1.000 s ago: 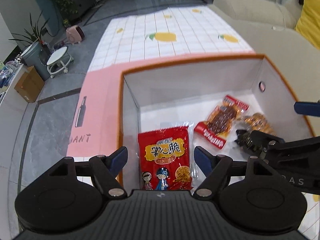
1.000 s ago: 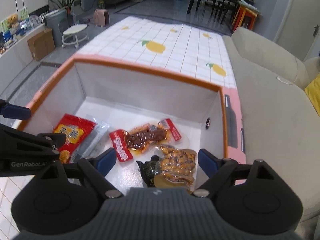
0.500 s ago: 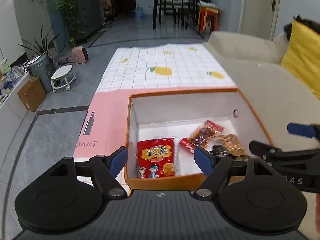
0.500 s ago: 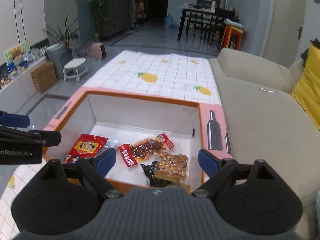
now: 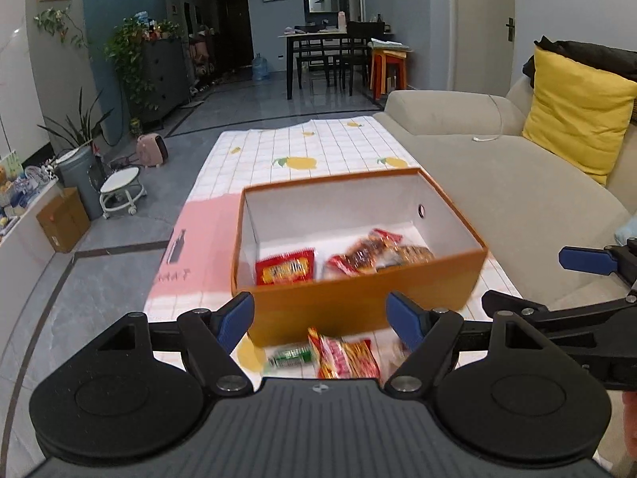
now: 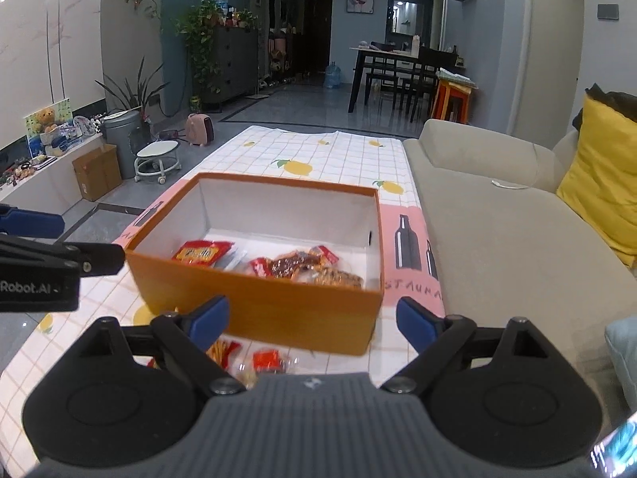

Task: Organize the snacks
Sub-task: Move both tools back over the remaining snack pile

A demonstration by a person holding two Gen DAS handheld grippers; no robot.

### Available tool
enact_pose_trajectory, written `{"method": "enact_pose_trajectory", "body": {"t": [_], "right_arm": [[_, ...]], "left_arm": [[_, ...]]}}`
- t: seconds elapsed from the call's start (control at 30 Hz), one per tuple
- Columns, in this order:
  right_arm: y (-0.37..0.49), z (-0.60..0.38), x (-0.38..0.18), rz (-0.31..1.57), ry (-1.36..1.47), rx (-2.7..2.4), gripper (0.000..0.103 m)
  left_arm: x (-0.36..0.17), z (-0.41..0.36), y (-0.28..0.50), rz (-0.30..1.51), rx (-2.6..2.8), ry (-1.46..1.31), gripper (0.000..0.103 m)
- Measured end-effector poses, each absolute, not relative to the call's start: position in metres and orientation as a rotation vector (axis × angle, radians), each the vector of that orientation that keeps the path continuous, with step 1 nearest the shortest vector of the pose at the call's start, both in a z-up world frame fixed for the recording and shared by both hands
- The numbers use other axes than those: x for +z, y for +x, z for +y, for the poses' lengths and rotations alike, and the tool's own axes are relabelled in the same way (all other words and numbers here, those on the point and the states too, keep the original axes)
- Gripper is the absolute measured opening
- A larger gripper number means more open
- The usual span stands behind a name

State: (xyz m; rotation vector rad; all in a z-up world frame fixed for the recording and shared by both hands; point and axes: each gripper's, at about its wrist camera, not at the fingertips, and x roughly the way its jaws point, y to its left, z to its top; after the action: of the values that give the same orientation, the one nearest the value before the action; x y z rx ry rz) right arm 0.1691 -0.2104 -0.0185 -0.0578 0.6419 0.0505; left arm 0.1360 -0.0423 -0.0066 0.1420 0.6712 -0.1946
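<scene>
Fingers of left gripper [image 5: 320,316] spread wide, nothing between; right gripper [image 6: 312,318] fingers likewise apart, empty. Orange box [image 5: 358,298] on tabletop [image 6: 318,159], open top, long axis across both views. Inside: red crisp packet [image 5: 284,266] at left, flat; red-brown meat packets [image 6: 296,266] at right, overlapping. Loose snack packets [image 5: 344,354] on cloth just before box near wall, blurred. Both grippers level, held side by side short of box, aimed forward over it. Beige sofa [image 6: 497,231] right of tabletop.
</scene>
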Motion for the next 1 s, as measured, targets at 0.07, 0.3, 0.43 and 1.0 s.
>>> {"method": "enact_pose_trajectory", "body": {"t": [0.07,0.3,0.43,1.0], "right_arm": [[0.156,-0.208,-0.022,0.637,-0.068,0.056,0.088],[0.125,-0.207,-0.036,0.648,-0.049,0.043,0.088],[0.114,-0.204,-0.046,0.652,-0.031,0.038,0.088],[0.123,-0.195,-0.106,0.749,-0.039,-0.011,0.092]], "left_arm": [[-0.010,-0.041,0.127,0.677,-0.192,0.129,0.089],[-0.034,-0.026,0.105,0.743,-0.181,0.049,0.089],[-0.047,-0.024,0.102,0.785,-0.170,0.057,0.089],[-0.101,-0.016,0.114,0.895,-0.147,0.005,0.084]]}}
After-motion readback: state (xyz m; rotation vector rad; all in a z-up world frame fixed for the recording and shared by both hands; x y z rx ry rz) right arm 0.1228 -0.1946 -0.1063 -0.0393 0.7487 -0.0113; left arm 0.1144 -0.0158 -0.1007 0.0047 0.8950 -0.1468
